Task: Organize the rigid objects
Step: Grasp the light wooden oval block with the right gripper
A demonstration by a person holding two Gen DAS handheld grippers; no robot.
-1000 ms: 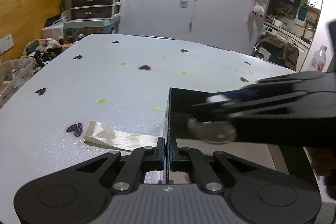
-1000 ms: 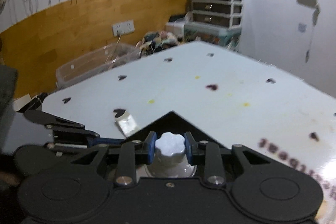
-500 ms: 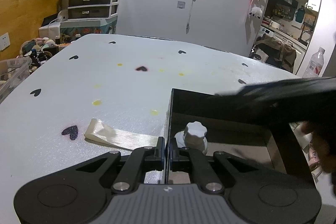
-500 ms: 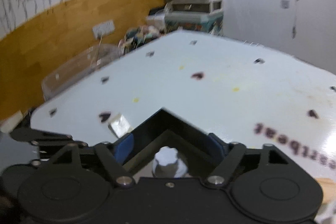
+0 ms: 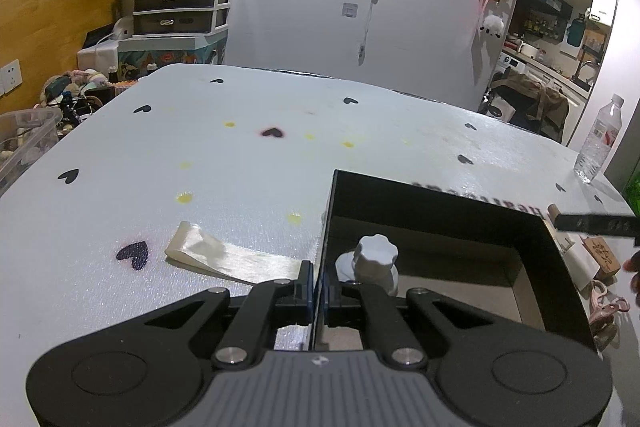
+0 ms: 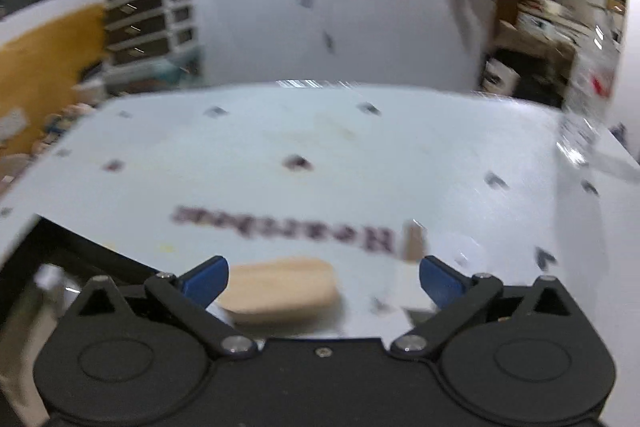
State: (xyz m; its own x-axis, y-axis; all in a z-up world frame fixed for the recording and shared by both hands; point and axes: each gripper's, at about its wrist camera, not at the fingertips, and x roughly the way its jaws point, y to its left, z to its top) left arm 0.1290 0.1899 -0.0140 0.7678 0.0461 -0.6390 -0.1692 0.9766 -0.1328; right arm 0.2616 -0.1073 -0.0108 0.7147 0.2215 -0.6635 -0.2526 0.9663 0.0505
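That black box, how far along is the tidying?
One piece looks done: the white knob sits inside the black box. In hand: the left claw is shut on the box wall, and the right claw is open, empty, above a wooden block on the table. That block and small bits beside the box remain.

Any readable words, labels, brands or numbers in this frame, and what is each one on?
White table cover: a dark printed word, upside down and blurred; it seems to begin "Heart", the rest unreadable.
Small wooden block: dark carved characters, too small to read.
Clear plastic water bottle: red-and-white label, unreadable.
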